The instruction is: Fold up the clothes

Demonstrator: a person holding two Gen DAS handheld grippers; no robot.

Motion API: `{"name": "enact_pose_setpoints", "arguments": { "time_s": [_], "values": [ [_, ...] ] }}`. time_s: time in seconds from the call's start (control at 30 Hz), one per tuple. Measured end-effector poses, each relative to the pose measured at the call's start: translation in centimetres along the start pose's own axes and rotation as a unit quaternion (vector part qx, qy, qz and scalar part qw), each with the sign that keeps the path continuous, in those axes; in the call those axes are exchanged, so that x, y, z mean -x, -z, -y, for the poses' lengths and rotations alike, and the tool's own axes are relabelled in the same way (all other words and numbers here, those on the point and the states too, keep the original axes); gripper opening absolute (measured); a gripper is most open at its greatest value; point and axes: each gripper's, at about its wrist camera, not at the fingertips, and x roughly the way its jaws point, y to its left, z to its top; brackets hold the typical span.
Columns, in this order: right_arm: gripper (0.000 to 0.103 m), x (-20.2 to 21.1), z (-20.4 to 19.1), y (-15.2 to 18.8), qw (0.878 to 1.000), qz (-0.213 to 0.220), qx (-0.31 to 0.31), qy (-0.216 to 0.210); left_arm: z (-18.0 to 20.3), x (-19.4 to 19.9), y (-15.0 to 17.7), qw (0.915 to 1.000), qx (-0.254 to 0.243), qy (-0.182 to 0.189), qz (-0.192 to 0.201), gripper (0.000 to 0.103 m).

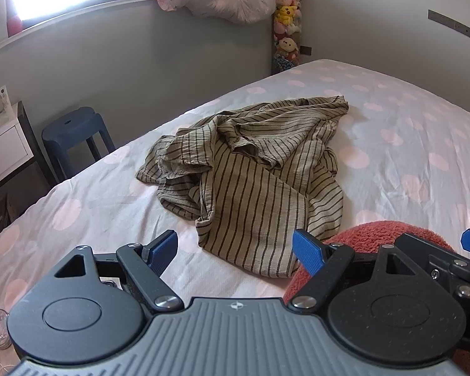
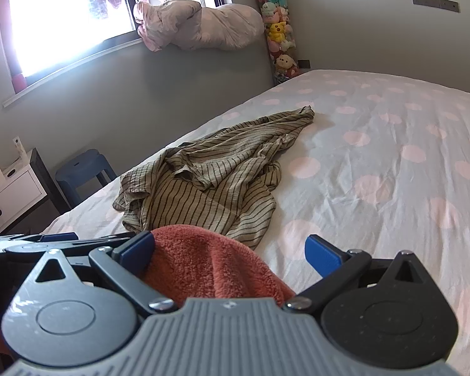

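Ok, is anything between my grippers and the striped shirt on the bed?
Left gripper: nothing, only bare bedsheet up to the striped shirt. Right gripper: a fuzzy red cloth fills the space between its open jaws and overlaps the shirt's near hem in that view.

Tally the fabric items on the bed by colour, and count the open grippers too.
Beige striped shirt: 1
Coral-red fleece garment: 1
Open grippers: 2, left gripper and right gripper
Total: 4
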Motion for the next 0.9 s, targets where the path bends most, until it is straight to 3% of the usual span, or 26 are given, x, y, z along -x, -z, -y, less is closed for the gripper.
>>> {"name": "enact_pose_setpoints", "arguments": {
  "time_s": [0.9],
  "values": [
    [0.102,0.06,0.07,0.17,1.0,0.007,0.005,-0.002,-0.32,-0.11,0.2,1.0,0.005,0.007,0.0,0.08]
  ]
}}
